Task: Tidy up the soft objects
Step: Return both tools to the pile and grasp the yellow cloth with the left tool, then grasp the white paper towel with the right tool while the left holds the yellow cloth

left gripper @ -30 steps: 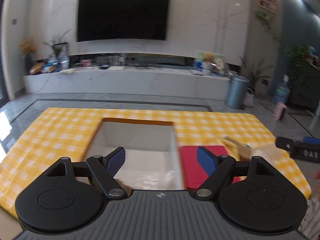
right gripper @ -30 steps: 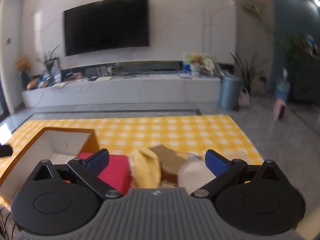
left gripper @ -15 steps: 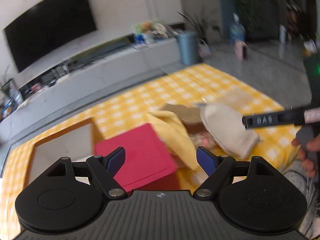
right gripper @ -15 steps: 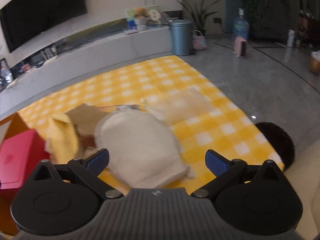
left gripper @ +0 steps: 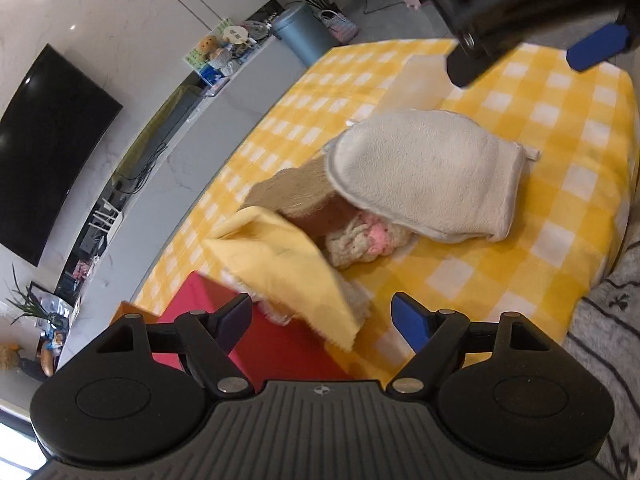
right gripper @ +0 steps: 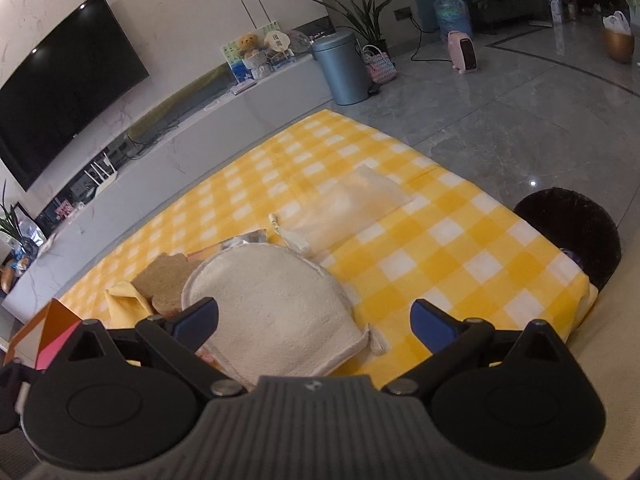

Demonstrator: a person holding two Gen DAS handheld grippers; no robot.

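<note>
A pile of soft things lies on the yellow checked cloth (left gripper: 560,184). A cream mitt (left gripper: 424,176) lies on top, over a brown cloth (left gripper: 292,192) and a cream and pink knitted piece (left gripper: 364,240). A yellow cloth (left gripper: 288,268) drapes toward a red box lid (left gripper: 276,344). My left gripper (left gripper: 322,320) is open, low over the yellow cloth's near edge. My right gripper (right gripper: 314,322) is open just above the mitt (right gripper: 272,308); it also shows at the top right of the left wrist view (left gripper: 520,20).
A clear plastic bag (right gripper: 352,208) lies flat beyond the pile. An orange-edged cardboard box (right gripper: 44,320) stands at the left. A dark waste basket (right gripper: 576,232) stands on the floor past the table's right edge. A TV wall and a low shelf are behind.
Both grippers swung right from the box to the soft pile and came lower and closer. The right gripper now hangs over the mitt, the left over the yellow cloth.
</note>
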